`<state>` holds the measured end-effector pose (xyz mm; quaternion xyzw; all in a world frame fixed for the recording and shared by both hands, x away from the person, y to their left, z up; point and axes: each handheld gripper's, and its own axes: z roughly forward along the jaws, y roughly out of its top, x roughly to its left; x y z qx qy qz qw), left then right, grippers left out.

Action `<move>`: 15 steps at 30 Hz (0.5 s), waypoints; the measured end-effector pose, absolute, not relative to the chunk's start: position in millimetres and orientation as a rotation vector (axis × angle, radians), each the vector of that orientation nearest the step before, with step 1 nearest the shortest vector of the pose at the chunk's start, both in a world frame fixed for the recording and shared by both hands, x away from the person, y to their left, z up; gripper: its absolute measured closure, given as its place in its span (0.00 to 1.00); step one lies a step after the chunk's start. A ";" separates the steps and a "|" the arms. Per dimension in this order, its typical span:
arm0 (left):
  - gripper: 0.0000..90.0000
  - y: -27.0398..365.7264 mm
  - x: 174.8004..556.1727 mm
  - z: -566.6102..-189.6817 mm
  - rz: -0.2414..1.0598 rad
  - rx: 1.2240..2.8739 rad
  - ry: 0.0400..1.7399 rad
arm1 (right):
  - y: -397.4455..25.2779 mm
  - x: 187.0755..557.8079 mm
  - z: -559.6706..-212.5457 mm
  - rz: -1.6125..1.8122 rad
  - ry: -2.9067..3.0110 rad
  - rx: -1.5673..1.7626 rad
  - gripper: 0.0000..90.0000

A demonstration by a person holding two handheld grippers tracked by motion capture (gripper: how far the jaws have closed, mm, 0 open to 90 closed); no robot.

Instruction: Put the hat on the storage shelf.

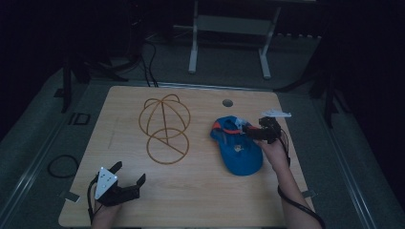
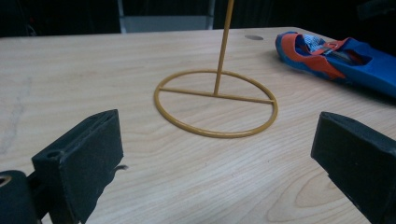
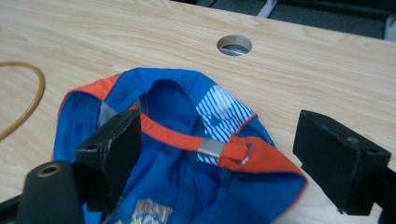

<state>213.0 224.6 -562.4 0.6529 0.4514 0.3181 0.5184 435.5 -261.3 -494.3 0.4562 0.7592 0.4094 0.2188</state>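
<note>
While the blue cap [image 1: 237, 148] lay upside down on the right side of the worktop [image 1: 200, 191], we held the right tool [image 3: 219, 154] wide over its rear, jaws either side of the orange strap [image 3: 187, 139] and metal buckle [image 3: 211, 148]. We judged a good grip needs the jaws lowered squarely onto the strap, clear of the buckle. The left tool [image 1: 128, 177] rested wide and empty near the front edge, facing the wire hat stand [image 1: 165, 128], which held nothing.
</note>
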 end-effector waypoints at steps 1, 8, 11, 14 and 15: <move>0.03 225.0 212.1 -561.8 0.776 1.559 1.079 | -257.9 442.1 -497.2 1.124 2.115 1.270 0.17; 0.03 230.0 212.0 -561.7 0.772 1.533 1.116 | -245.3 464.6 -506.5 1.062 2.145 1.270 0.17; 0.03 230.7 212.7 -562.4 0.753 1.534 1.119 | -242.2 470.9 -508.4 1.048 2.164 1.270 0.17; 0.03 230.9 213.0 -562.7 0.748 1.539 1.119 | -238.3 480.7 -510.4 1.026 2.182 1.277 0.18; 0.03 230.9 213.1 -563.0 0.744 1.537 1.120 | -236.8 486.3 -511.9 1.031 2.187 1.291 0.22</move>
